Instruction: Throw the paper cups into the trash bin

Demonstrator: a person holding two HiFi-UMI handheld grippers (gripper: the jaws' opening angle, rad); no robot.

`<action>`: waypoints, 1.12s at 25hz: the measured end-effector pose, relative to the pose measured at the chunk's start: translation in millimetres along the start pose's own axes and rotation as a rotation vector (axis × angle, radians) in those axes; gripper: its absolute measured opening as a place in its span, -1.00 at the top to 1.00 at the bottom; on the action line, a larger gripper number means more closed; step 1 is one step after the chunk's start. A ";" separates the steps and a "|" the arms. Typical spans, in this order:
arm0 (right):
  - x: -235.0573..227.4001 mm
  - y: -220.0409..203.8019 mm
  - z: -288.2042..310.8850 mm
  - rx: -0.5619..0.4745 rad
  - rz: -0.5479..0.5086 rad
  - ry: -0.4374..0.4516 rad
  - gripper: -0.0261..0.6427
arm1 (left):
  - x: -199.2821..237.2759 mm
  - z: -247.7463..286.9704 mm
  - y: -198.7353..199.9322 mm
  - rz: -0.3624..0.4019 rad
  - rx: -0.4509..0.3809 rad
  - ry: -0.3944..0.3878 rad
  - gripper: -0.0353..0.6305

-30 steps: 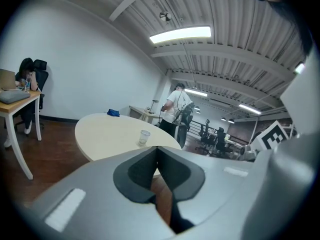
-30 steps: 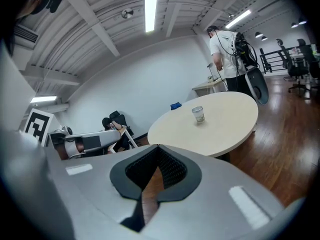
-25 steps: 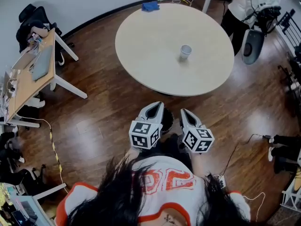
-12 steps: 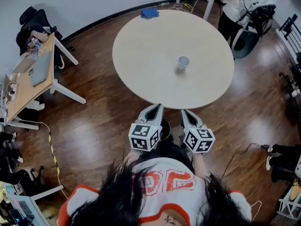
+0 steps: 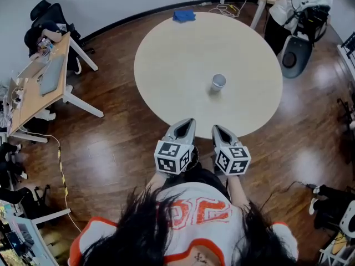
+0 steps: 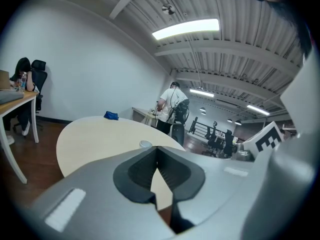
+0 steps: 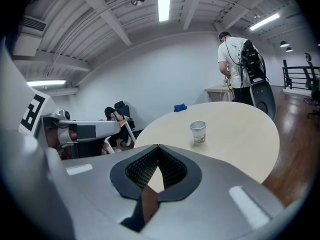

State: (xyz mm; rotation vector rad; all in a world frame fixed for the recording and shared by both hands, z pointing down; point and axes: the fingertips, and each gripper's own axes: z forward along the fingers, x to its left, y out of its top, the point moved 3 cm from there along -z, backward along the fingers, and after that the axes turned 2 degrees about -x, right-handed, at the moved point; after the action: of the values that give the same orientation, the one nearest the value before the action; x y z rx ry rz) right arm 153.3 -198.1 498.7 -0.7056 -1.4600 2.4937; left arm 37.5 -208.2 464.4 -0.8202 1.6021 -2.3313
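Cup: a white paper cup [image 5: 218, 82] stands upright, mouth up, near the middle of the round beige bench [image 5: 177, 54]; I cannot tell what is in it.
Left tool [image 5: 190, 121]: jaws together, holding nothing, at the bench's near edge.
Right tool [image 5: 215, 128]: jaws together, holding nothing, beside the left tool.
Far edge: crumpled blue cloth [image 5: 184, 16].

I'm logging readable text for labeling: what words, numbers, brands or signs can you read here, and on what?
Shirt: big orange characters, partly under hair, not legible.
Paper cup: faint print on its side, too small to read.
Left marker cube, right marker cube: black-and-white patterns only, no words.
Nothing else is readable.
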 end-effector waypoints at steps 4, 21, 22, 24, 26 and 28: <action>-18.5 7.9 21.6 0.017 -0.030 0.007 0.92 | 4.4 17.2 9.1 0.010 -0.008 0.017 0.89; -93.5 45.8 125.8 0.121 -0.412 -0.013 0.77 | 1.2 66.1 4.6 -0.002 0.008 0.034 0.89; -94.7 47.5 132.0 0.132 -0.435 -0.006 0.75 | 1.2 64.9 2.9 -0.004 0.013 0.039 0.89; -98.3 51.4 142.4 0.146 -0.470 0.003 0.75 | 0.5 62.0 -0.7 -0.012 0.021 0.048 0.89; -104.5 54.7 151.9 0.161 -0.504 0.005 0.75 | -0.2 59.9 -3.9 -0.017 0.025 0.055 0.89; -110.4 55.9 162.2 0.187 -0.535 0.010 0.73 | 0.9 57.9 -6.5 -0.022 0.030 0.064 0.89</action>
State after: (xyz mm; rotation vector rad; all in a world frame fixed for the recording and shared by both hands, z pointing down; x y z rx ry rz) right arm 177.7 -393.5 551.9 -0.2479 -1.1921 2.1607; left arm 69.2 -252.3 485.6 -0.7679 1.5868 -2.4145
